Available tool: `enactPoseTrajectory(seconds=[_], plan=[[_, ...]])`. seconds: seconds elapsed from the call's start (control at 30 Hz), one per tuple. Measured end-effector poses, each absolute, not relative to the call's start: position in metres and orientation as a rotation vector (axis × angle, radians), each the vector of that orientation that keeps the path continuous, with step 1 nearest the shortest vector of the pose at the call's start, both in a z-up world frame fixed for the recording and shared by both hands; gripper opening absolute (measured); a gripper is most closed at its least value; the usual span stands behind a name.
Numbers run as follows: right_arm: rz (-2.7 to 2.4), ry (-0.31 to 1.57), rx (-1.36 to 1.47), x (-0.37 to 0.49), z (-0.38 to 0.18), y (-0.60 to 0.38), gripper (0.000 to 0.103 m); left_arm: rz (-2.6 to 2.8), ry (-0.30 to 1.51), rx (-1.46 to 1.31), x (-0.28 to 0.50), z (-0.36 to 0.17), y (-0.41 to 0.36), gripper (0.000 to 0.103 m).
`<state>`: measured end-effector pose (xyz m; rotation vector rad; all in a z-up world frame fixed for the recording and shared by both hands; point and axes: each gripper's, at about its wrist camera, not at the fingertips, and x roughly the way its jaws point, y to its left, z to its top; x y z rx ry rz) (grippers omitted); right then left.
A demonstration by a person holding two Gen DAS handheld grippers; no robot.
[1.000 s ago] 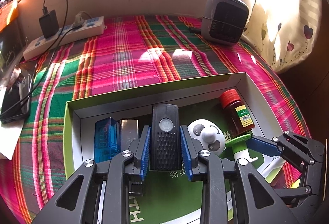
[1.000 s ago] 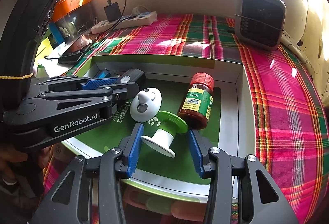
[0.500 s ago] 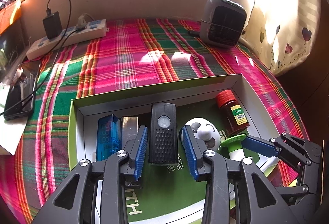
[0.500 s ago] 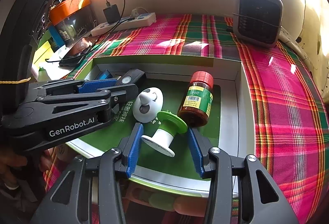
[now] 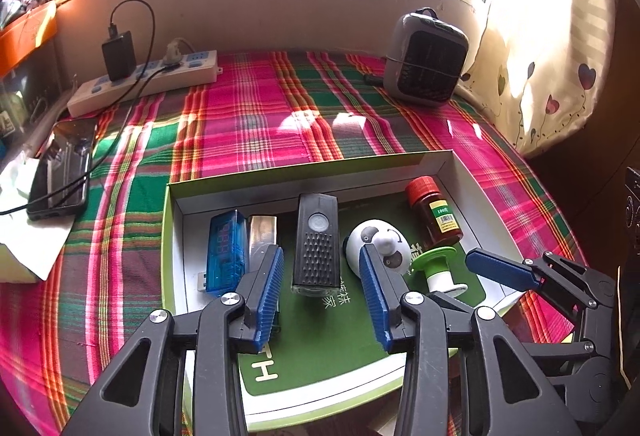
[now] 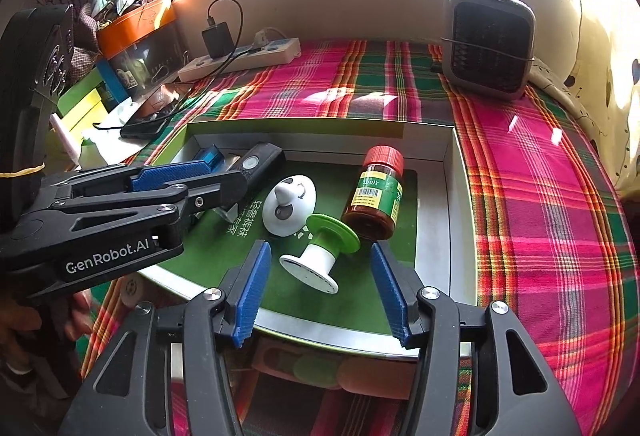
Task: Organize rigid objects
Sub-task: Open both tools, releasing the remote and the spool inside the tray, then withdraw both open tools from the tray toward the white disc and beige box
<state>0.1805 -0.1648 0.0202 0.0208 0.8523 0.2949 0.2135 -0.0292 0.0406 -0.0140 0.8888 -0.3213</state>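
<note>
Black bike light [image 5: 316, 244] lies flat in the box [image 5: 312, 171] between the released jaws of the left gripper [image 5: 320, 276], rigid, light, likely grippable across its ribbed sides; right gripper [image 6: 322, 284] jaws spread around the green-white spool [image 6: 320, 256].

- My left gripper [image 6: 224, 187] carries "GenRobot.AI" in white on its side.
- The brown bottle [image 5: 435, 211] has "100" on its green-and-yellow label, above a barcode.
- The green tray floor [image 5: 320, 352] shows white letters "TH" near me, plus Chinese characters I can't read.

left hand-held gripper [image 5: 320, 276] jaws apart; right hand-held gripper [image 6: 320, 284] jaws apart
</note>
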Motion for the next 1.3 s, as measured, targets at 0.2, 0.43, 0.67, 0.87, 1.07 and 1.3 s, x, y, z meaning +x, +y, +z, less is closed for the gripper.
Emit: enactPoseTrajectory(seconds=[0.2, 0.43, 0.67, 0.87, 1.07, 1.3], plan=[[0.29, 0.83, 0.032, 0.17, 0.027, -0.169, 0.053, -0.315, 0.864, -0.022, 0.199, 0.049, -0.024, 0.039], [0.268, 0.804, 0.054, 0.157, 0.034, -0.181, 0.053, -0.298, 0.844, -0.041, 0.178, 0.054, -0.012, 0.039], [0.224, 0.783, 0.105, 0.141, 0.04, -0.206, 0.053, -0.272, 0.833, -0.081, 0.157, 0.053, 0.006, 0.039], [0.195, 0.785, 0.133, 0.126, 0.038, -0.226, 0.053, -0.255, 0.84, -0.113, 0.143, 0.046, 0.021, 0.039], [0.18, 0.805, 0.135, 0.113, 0.029, -0.239, 0.053, -0.27, 0.823, -0.146, 0.131, 0.043, 0.03, 0.039], [0.226, 0.813, 0.108, 0.111, 0.024, -0.232, 0.054, -0.283, 0.816, -0.17, 0.124, 0.045, 0.036, 0.039]])
